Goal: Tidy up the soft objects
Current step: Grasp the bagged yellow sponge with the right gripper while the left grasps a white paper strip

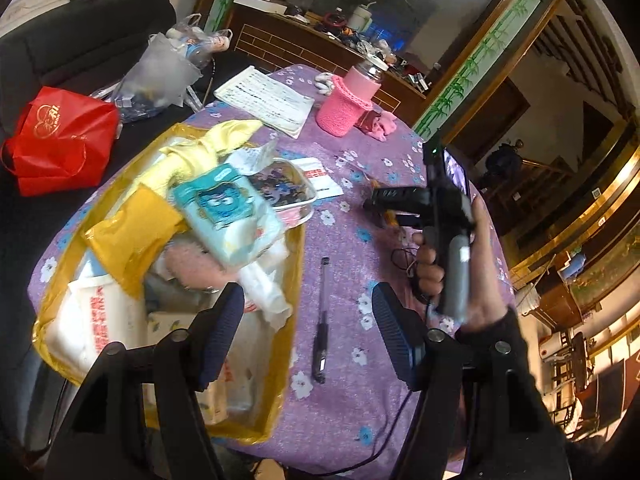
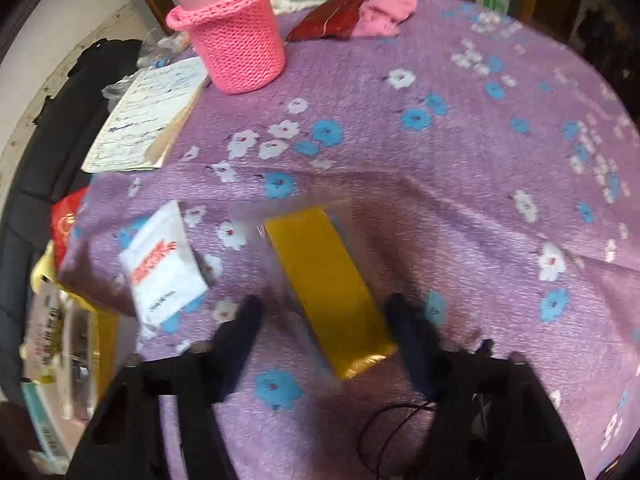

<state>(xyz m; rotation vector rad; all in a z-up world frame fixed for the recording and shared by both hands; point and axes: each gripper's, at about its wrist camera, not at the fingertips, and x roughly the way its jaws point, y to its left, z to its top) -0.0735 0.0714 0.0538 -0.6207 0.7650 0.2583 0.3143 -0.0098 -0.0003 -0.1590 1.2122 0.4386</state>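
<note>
The right tongs point(image 2: 324, 320) stand released around a yellow packet point(image 2: 332, 292) on the table point(image 2: 440, 160), lower centre; the left tongs point(image 1: 308, 320) are released, empty.

Both wrist views look down, sharing the purple tablecloth point(image 1: 352, 280)

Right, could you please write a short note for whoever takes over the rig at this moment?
Left gripper: open, empty, at the edge of the yellow-rimmed bag.
Right gripper: open, astride the yellow packet on the tablecloth, not gripping it.
Done: the bag already holds several soft packs.
Left: bag the yellow packet, then probably the white sachet and pink cloth.
</note>
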